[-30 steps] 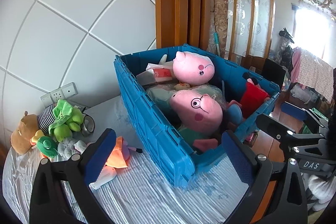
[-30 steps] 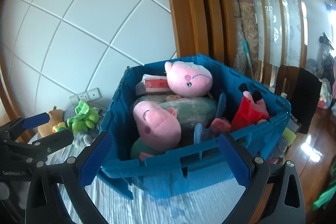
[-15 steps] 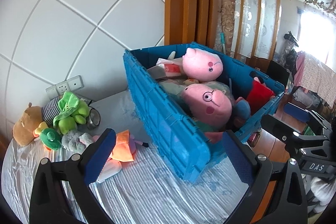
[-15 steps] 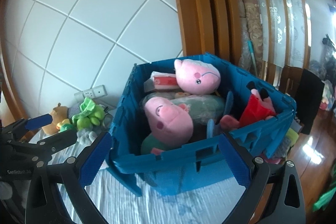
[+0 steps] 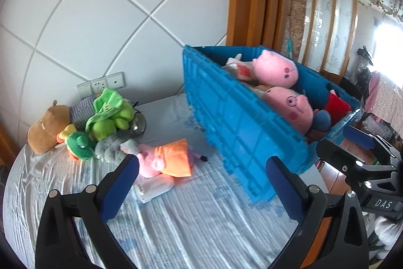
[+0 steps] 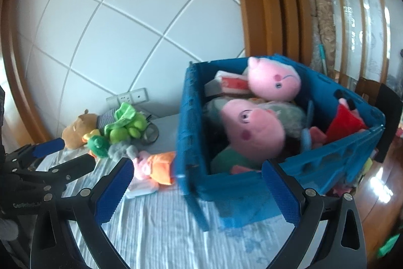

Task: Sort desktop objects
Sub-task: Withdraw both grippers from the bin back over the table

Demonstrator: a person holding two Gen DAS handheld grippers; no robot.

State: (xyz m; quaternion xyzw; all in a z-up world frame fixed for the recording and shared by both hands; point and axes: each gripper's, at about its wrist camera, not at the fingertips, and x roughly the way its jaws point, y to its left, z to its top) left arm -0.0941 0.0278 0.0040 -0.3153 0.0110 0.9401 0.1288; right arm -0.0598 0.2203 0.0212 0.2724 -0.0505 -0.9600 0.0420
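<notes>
Left wrist view shows the left gripper with its blue-padded jaws spread wide and nothing between them, hovering above a table under a pale striped cloth. At 2 o'clock stands a blue crate holding two pink pig plushes and a red-dressed toy. At 10 o'clock, along the tiled wall, lie a brown plush, a green frog plush and a grey plush; nearer, at 11 o'clock, a pig in an orange dress rests on a white packet. Right wrist view has the right gripper likewise open and empty, facing the crate's near corner.
</notes>
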